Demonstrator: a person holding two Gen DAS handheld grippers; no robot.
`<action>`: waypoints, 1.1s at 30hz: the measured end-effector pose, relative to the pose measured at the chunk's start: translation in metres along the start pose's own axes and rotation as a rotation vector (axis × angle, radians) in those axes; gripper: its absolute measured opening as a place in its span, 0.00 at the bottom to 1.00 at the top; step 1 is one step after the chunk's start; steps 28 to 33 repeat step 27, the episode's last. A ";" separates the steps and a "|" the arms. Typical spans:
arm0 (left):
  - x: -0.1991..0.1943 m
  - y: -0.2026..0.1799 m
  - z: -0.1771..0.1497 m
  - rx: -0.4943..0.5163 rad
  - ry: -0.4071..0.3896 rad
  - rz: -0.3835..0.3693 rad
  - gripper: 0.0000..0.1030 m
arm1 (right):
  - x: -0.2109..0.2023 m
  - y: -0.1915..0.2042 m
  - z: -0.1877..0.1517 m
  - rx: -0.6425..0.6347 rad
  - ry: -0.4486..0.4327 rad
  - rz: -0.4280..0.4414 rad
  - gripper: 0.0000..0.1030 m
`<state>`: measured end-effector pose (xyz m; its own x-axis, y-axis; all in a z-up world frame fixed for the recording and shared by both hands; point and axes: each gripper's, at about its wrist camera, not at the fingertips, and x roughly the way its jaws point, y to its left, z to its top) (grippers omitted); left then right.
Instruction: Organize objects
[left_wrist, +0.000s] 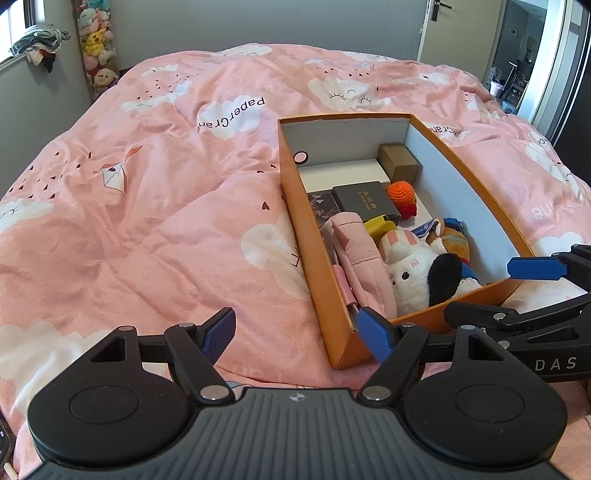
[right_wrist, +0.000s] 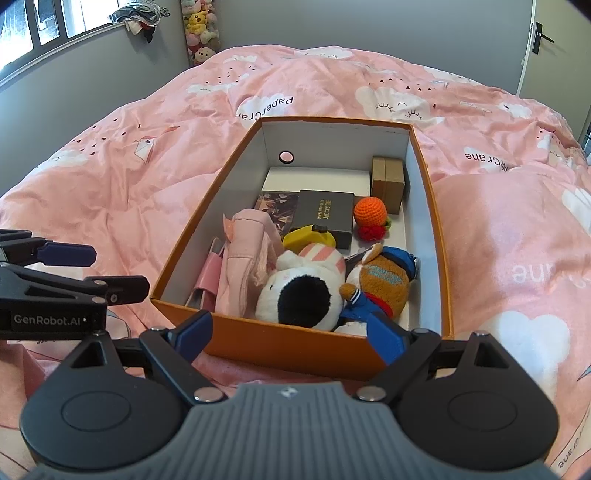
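Observation:
An orange cardboard box (right_wrist: 280, 345) with white inner walls lies on the pink bed and also shows in the left wrist view (left_wrist: 295, 192). Inside it lie a white plush dog (right_wrist: 299, 295), a brown plush bear (right_wrist: 384, 280), a pink pouch (right_wrist: 240, 266), a dark grey box (right_wrist: 325, 216), an orange crochet toy (right_wrist: 370, 214), a yellow item (right_wrist: 308, 240) and a brown carton (right_wrist: 388, 182). My left gripper (left_wrist: 297, 336) is open and empty, at the box's near left corner. My right gripper (right_wrist: 291, 336) is open and empty, just in front of the box's near wall.
The pink quilt (left_wrist: 155, 206) covers the whole bed around the box. A column of plush toys (left_wrist: 98, 40) hangs on the far wall, clothes (right_wrist: 138, 16) lie on the window sill, and a door (right_wrist: 550, 48) stands at the far right.

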<state>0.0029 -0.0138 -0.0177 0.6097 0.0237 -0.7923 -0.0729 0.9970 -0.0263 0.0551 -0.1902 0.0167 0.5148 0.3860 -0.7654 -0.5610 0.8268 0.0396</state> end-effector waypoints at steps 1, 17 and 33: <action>0.000 0.000 0.000 -0.001 -0.001 0.000 0.86 | 0.000 0.000 0.000 0.000 0.000 0.000 0.88; -0.003 0.001 0.000 -0.007 -0.009 0.003 0.86 | 0.002 0.001 0.000 -0.004 0.007 -0.003 0.91; -0.003 0.001 0.000 -0.007 -0.010 0.005 0.86 | 0.003 0.003 0.000 -0.006 0.008 -0.005 0.92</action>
